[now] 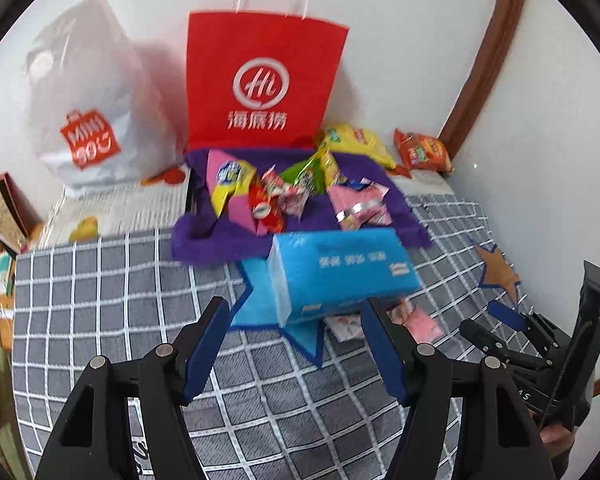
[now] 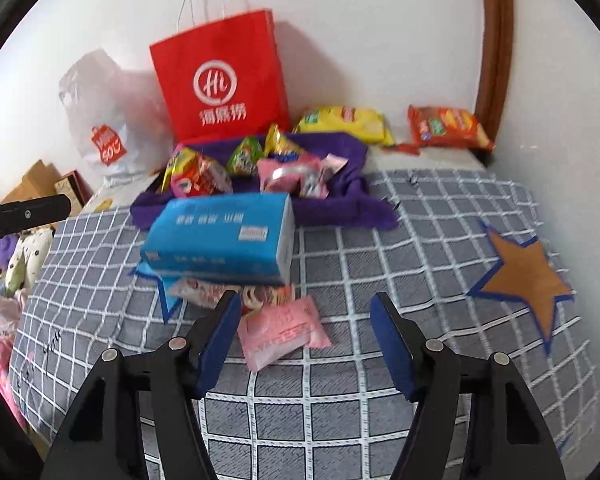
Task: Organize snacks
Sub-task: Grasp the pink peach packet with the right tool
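Right wrist view shows the right gripper (image 2: 306, 340), fingers apart and empty, reaching for the pink snack packet (image 2: 282, 332) (left gripper (image 1: 296, 344) likewise empty); closing comes next.

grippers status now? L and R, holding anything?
Left gripper: open, holding nothing; blue tissue pack lies ahead of it.
Right gripper: open, holding nothing; pink snack packet lies untouched between its fingers.

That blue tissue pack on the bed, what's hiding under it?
Under the blue tissue pack lie a pink snack packet and another pinkish wrapper, both poking out in front. Anything further beneath is covered.
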`<state>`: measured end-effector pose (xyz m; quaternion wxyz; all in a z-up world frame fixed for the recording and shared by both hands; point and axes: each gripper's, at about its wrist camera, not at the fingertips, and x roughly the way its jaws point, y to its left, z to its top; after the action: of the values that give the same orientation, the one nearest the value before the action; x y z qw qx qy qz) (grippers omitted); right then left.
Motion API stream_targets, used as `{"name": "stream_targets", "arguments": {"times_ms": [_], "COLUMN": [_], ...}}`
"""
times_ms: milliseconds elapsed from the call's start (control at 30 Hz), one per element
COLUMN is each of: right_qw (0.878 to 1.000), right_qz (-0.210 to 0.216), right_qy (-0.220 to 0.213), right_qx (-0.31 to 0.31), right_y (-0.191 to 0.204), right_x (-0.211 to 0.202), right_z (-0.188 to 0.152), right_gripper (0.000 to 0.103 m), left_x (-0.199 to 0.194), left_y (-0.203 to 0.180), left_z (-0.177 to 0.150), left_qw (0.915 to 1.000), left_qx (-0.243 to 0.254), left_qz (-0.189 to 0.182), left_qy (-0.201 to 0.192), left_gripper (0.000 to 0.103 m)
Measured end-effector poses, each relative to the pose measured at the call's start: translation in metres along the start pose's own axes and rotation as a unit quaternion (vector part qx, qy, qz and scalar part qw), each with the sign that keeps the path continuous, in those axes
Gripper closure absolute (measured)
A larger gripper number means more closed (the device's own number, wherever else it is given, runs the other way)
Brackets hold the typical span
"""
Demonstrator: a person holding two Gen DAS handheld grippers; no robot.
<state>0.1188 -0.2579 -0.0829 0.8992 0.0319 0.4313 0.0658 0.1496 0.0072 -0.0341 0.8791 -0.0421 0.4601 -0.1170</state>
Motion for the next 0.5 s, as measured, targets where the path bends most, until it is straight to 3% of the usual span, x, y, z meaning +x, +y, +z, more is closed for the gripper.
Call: {"name": "stream_targets", "arguments": {"times_ms": [500], "right_qw": [0.995], "right_qz": [0.052], "right_qy": [0.070], "right_qx": [-0.045], "right_y": [0.009], "right_x": [0.077], "right_z": [-0.015], "right_gripper": [0.035], "left_x": [0.044], "left_y": [0.016], "left_z": [-0.016], "left_qw": [0.9982], "left_qx": [-0.034], "left_qz": [0.025], "left_qy": [0.042], "left_gripper": [0.036]}}
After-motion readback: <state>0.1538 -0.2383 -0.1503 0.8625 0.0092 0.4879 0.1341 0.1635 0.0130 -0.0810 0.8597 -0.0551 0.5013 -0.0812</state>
